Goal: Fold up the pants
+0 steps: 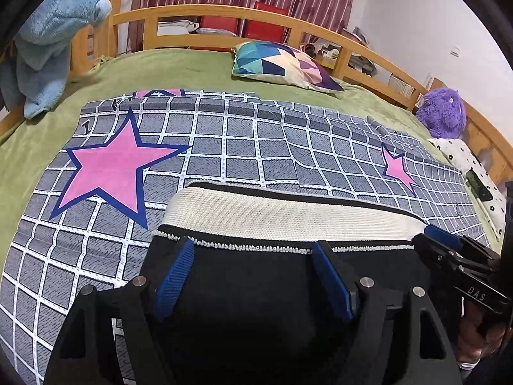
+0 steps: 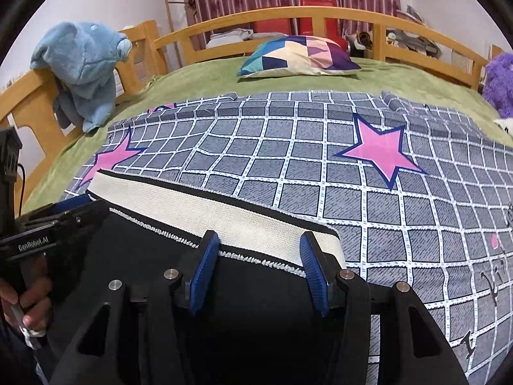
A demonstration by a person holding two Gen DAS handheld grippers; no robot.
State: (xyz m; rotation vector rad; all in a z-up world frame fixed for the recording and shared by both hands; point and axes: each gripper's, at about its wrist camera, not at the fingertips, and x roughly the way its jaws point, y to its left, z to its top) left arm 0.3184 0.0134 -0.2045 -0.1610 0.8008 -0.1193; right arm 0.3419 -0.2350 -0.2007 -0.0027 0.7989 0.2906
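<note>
The black pants (image 1: 256, 288) lie on the grid-and-star sheet (image 1: 256, 147) on the bed, cream waistband (image 1: 288, 215) facing away. The left hand-held gripper (image 1: 253, 253) stands wide apart over the black cloth, pads clamping nothing. The right hand-held gripper (image 2: 259, 243) is likewise parted, straddling the waistband's edge without pinching it.

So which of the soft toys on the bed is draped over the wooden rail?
The light blue plush, slung over the rail at the left corner; the purple fluffy one sits on the bed's right side.
</note>
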